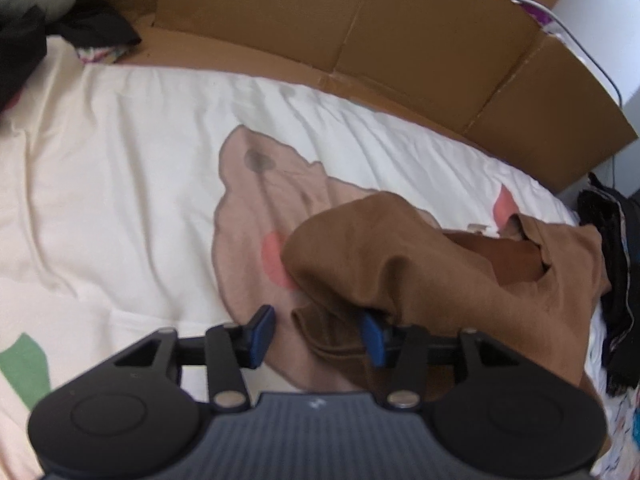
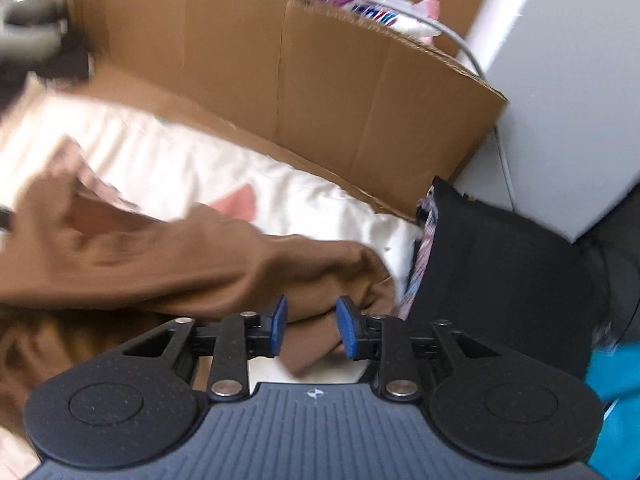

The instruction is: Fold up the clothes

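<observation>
Where cardboard wall [image 1: 360, 20] backs white quilt [image 1: 120, 160], both tools part-open, gripping nothing, over brown garment [image 1: 400, 248].

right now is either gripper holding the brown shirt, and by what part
Neither holds it. The left gripper and right gripper both stand open over the brown shirt, with cloth lying between the pads but not pinched.

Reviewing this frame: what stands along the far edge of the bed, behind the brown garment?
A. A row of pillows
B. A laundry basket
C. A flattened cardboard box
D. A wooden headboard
C: brown cardboard panels with fold creases run along the far side of the white bedding, beyond the brown garment.
</observation>
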The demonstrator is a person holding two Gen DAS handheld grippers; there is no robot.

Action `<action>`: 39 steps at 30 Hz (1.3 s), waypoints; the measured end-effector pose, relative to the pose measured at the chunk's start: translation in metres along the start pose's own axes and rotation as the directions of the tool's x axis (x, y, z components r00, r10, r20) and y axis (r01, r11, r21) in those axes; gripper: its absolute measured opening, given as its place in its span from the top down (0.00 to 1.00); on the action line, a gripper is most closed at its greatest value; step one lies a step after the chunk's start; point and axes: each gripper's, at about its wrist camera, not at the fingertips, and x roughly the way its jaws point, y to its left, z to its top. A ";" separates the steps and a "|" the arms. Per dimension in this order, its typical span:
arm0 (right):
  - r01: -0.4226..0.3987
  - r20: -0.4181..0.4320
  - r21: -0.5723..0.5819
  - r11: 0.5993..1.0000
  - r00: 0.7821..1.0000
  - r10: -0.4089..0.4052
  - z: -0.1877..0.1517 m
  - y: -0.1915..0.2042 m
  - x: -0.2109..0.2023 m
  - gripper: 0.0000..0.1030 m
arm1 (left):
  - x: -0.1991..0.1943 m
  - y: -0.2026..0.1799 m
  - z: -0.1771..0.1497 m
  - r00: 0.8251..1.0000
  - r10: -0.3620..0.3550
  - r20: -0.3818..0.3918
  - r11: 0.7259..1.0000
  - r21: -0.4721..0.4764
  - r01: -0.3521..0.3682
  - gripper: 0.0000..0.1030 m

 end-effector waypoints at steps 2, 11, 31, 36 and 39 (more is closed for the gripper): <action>-0.034 0.027 0.117 0.993 0.999 0.032 -0.018 0.001 -0.003 0.59 | 0.003 0.001 -0.001 1.000 -0.018 -0.009 1.000 -0.025 0.018 0.67; -0.184 -0.043 0.190 0.964 0.980 0.195 -0.066 0.045 0.013 0.60 | -0.037 0.003 -0.010 1.000 0.003 0.013 1.000 0.004 -0.003 0.95; -0.262 -0.101 0.168 0.950 0.954 0.281 -0.073 0.068 0.017 0.51 | -0.162 0.053 -0.015 0.972 0.205 0.118 0.978 0.016 -0.208 0.99; -0.277 -0.136 0.143 0.950 0.945 0.296 -0.078 0.078 0.020 0.50 | -0.183 0.079 -0.022 0.948 0.291 0.125 0.956 0.004 -0.294 0.99; -0.276 -0.151 0.125 0.953 0.944 0.293 -0.082 0.083 0.020 0.46 | -0.193 0.095 -0.024 0.934 0.337 0.122 0.941 -0.007 -0.338 0.99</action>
